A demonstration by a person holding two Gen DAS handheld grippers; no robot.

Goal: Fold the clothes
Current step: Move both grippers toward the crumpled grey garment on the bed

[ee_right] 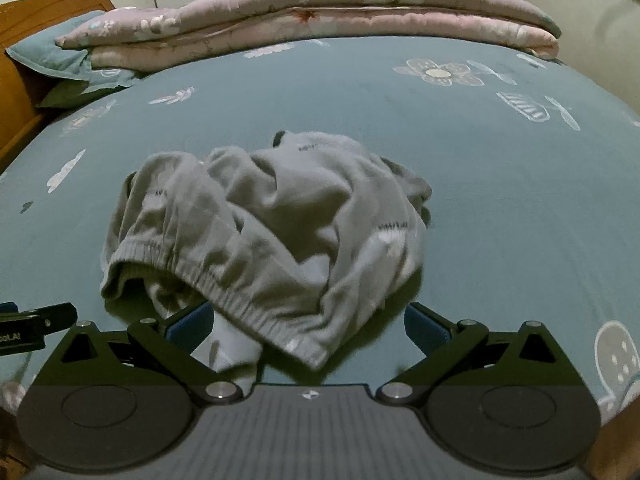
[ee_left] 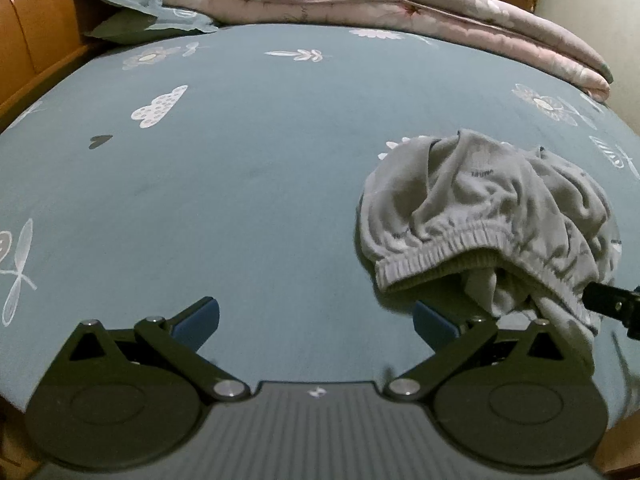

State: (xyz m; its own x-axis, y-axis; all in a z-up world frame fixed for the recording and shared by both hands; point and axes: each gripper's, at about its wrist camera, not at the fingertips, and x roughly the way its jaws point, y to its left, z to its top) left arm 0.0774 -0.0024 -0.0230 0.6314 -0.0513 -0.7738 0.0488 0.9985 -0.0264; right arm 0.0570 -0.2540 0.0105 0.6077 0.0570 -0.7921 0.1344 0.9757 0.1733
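Currently we see the grey garment lying crumpled in a heap on the teal bedsheet; its elastic waistband faces us and gapes open, with a paler bit of fabric hanging out below it; looks like shorts or trousers, though we can't tell which from the bunching. Right gripper sits just in front of the heap with its jaws spread wide; the near edge of the waistband drapes down between the blue pads, touching or overlapping the left one; nothing pinched. Left gripper is also spread wide, over bare sheet; in its view the garment lies off to the right, its lower edge covering part of the right-side pad; a black piece of the other gripper shows at the far right edge. At the back of the bed we see a folded pink quilt and, beside it at the left, a teal pillow against the wooden headboard.
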